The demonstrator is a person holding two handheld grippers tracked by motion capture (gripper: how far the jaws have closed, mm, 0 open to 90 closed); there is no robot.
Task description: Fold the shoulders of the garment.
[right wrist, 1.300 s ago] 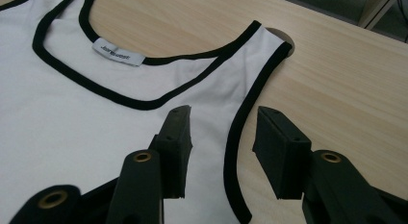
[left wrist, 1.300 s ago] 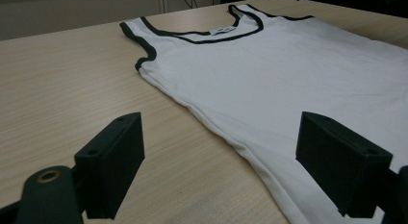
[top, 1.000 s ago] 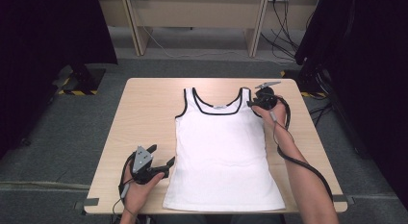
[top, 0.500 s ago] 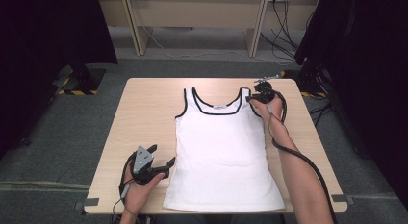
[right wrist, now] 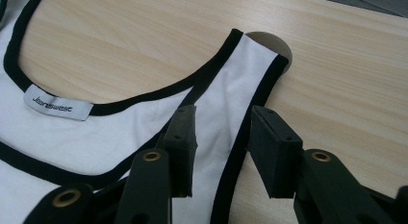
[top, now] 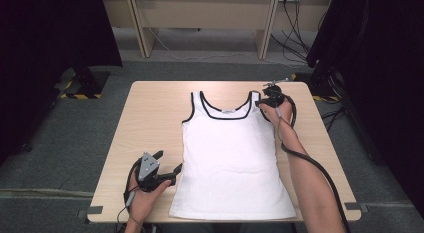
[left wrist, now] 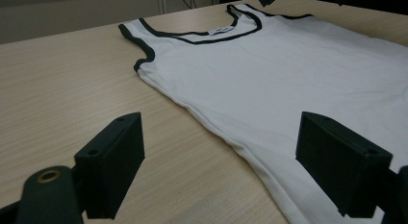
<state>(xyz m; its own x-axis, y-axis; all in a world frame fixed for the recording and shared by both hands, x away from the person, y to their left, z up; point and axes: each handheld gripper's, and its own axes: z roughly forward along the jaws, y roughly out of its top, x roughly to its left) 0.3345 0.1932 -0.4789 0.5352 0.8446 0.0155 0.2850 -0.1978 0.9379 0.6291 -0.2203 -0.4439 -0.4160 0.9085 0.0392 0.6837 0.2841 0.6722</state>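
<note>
A white tank top (top: 230,158) with black trim lies flat on the wooden table (top: 150,118), neck toward the far edge. My right gripper (top: 262,101) is at its far right shoulder strap (right wrist: 240,75). In the right gripper view the right gripper (right wrist: 223,123) is open, its jaws standing to either side of the strap without pressing it. My left gripper (top: 169,161) rests open near the front left, just beside the tank top's left side seam. In the left gripper view the left gripper (left wrist: 221,137) has wide jaws that frame the tank top (left wrist: 288,65) edge and bare wood.
A round cable hole (right wrist: 269,41) in the tabletop lies partly under the strap's end. Bare wood stretches left of the garment. Beyond the far edge stand a wooden desk frame (top: 200,23) and floor cables (top: 295,13); dark curtains hang on both sides.
My right gripper has shifted a little leftward onto the shoulder strap. The left gripper and the tank top have stayed put.
</note>
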